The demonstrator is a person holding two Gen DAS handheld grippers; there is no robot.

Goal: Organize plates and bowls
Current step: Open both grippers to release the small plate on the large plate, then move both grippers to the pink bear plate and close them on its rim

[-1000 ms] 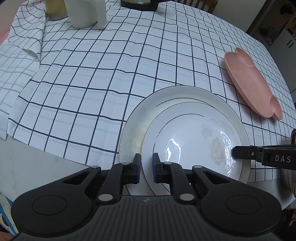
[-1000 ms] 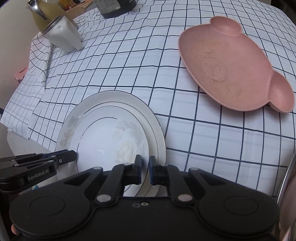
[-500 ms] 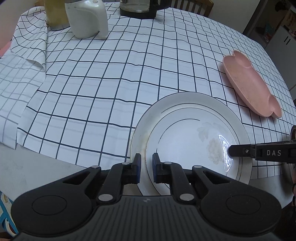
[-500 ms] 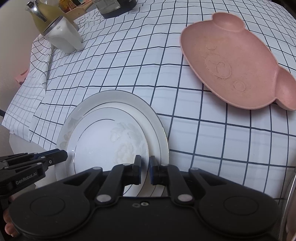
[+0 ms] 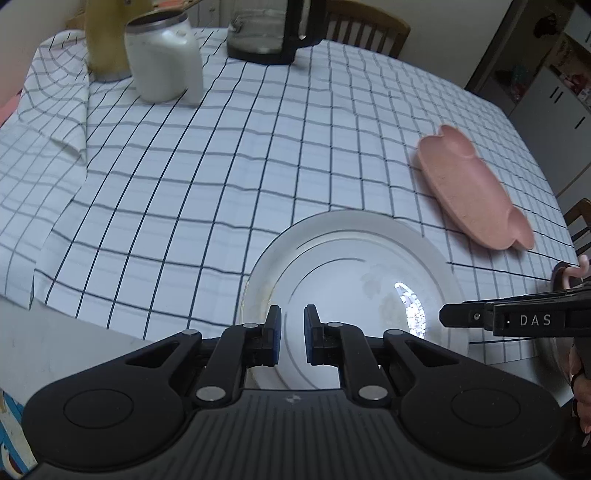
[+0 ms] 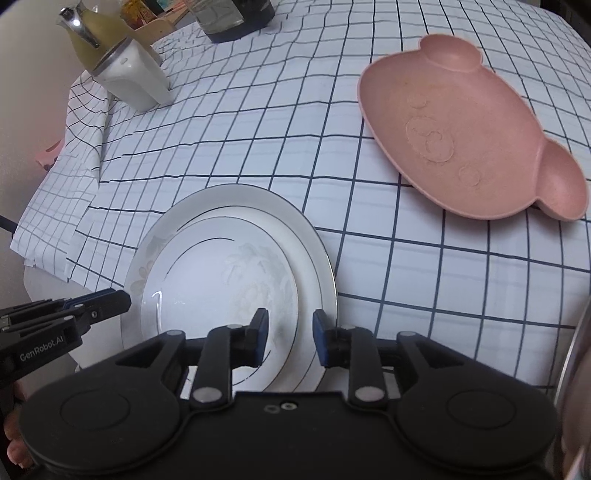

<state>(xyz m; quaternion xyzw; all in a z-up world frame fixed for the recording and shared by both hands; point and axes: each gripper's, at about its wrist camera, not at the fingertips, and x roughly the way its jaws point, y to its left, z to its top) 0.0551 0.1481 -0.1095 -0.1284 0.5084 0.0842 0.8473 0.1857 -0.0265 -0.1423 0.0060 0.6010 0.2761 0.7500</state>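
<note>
A smaller white plate (image 5: 369,306) lies stacked on a larger white plate (image 5: 295,251) at the near table edge; both show in the right wrist view too, the small plate (image 6: 214,291) on the large plate (image 6: 317,258). My left gripper (image 5: 292,334) hovers over the stack's near rim, jaws narrowly apart and empty. My right gripper (image 6: 288,338) is open over the stack's right rim, holding nothing. A pink bear-shaped plate (image 5: 469,192) lies to the right, also seen in the right wrist view (image 6: 469,136).
A white jug (image 5: 162,62), a yellow pitcher (image 5: 107,40) and a dark kettle (image 5: 266,33) stand at the far side of the checked tablecloth (image 5: 221,166). A metal bowl rim (image 5: 546,350) shows at the right edge. A wooden chair (image 5: 369,29) stands behind the table.
Both grippers have drawn back and up from the stacked plates. My right gripper's jaws have opened wider; my left gripper's jaws have parted slightly.
</note>
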